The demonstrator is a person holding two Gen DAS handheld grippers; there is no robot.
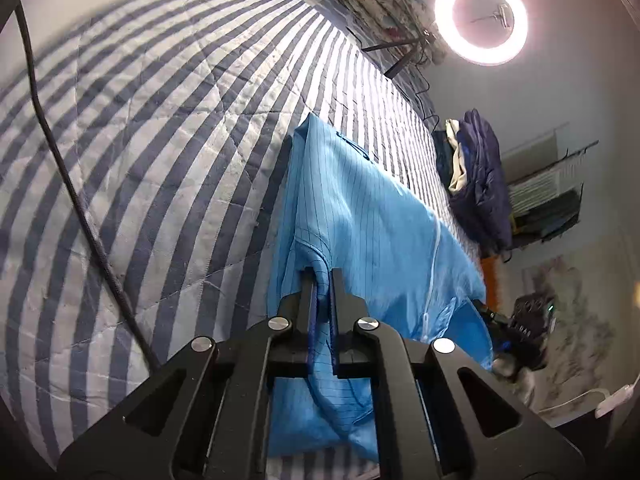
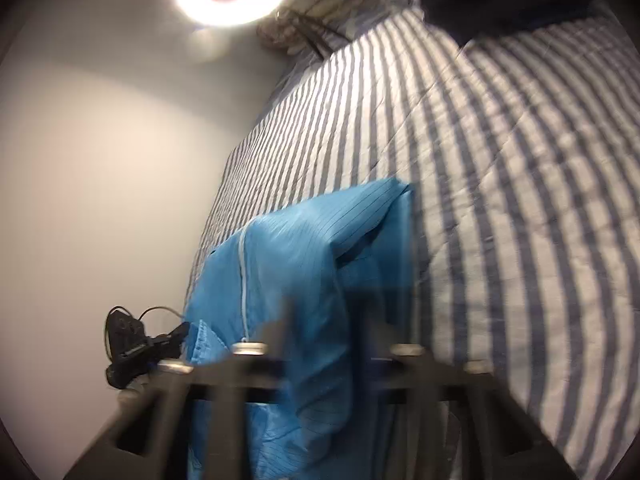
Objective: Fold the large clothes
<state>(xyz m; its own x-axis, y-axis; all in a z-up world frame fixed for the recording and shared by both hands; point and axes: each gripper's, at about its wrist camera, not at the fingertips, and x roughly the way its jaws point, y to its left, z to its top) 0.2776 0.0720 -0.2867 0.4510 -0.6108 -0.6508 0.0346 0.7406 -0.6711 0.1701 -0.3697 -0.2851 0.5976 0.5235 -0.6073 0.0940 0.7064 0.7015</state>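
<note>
A light blue pinstriped garment (image 1: 360,208) with a white zipper lies partly folded on a striped quilt (image 1: 160,140). My left gripper (image 1: 324,276) is shut on a bunched edge of it, with cloth pinched between the black fingers. In the right wrist view the same garment (image 2: 288,248) drapes over and between the blurred fingers of my right gripper (image 2: 324,308), which grips a fold of it. Each view shows the other gripper as a dark shape at the garment's far corner: the right one (image 1: 524,328) and the left one (image 2: 132,344).
The blue-and-white striped quilt (image 2: 500,200) covers the bed. A bright ring light (image 1: 480,18) stands at the bed's far end. A pile of dark blue and white clothes (image 1: 480,184) sits off the bed's side. A black cable (image 1: 72,184) runs across the quilt.
</note>
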